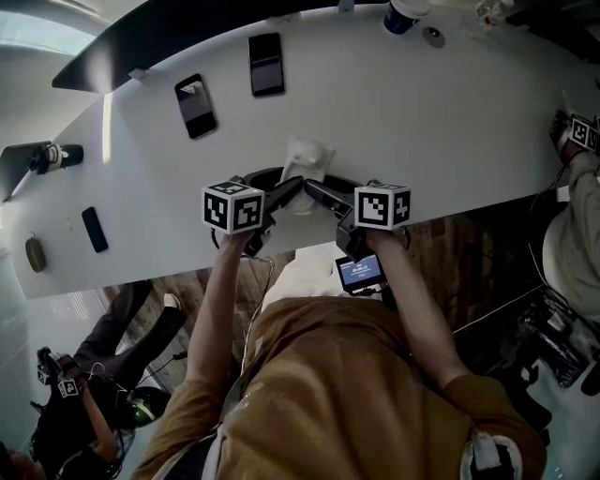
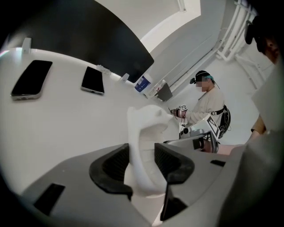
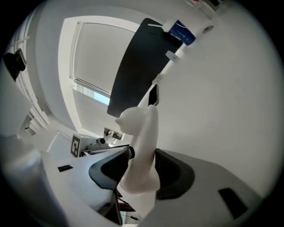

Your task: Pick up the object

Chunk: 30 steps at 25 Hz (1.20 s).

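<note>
A white figurine [image 1: 307, 161] with a curved neck stands near the front edge of the white table [image 1: 441, 122]. My left gripper [image 1: 292, 186] reaches in from the left and my right gripper [image 1: 313, 188] from the right, and their tips meet at its base. The left gripper view has the figurine [image 2: 144, 137] upright between the black pads [image 2: 116, 165], both pressed against it; the left gripper [image 2: 142, 163] is shut on it. Along the right gripper [image 3: 142, 170], the figurine [image 3: 143, 146] is likewise clamped between the pads. Whether its base still rests on the table I cannot tell.
Two dark phones [image 1: 195, 105] [image 1: 266, 63] lie farther back on the table, and a small black bar [image 1: 94, 229] and an oval item [image 1: 35, 253] lie at the left end. A blue-and-white cup [image 1: 401, 17] stands at the far edge. Other people work at the right [image 1: 581, 216] and lower left [image 1: 75, 412].
</note>
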Available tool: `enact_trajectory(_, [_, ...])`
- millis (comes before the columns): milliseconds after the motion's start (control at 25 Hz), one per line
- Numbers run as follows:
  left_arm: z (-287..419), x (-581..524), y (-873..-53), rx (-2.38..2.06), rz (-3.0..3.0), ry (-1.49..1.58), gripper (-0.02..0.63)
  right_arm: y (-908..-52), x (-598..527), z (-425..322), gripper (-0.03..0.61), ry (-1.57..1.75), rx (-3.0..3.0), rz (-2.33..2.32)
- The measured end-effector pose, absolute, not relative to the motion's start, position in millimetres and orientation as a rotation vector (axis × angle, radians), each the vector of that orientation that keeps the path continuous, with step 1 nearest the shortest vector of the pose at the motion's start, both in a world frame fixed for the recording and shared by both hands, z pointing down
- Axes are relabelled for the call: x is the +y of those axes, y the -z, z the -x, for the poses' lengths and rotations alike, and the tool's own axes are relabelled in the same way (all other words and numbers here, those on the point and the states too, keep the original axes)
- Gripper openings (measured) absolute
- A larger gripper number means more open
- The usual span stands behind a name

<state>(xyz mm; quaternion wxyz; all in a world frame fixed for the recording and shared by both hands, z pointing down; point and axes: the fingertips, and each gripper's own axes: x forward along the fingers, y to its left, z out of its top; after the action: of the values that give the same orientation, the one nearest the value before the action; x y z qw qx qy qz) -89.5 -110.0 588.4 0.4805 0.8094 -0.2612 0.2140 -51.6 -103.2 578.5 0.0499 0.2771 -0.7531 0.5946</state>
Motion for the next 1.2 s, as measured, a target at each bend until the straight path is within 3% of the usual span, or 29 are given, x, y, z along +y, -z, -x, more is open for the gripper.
enact_trajectory(320, [85, -116, -550, -0.718, -2.087, -0.45, 0.169, -536, -116, 50, 0.192, -1.391, -2.463, -0.868])
enact_trajectory(1200, [88, -111, -444, -0.935, -2.327, -0.355, 0.167, -432, -110, 53, 0.19, -0.967, -2.797, -0.825])
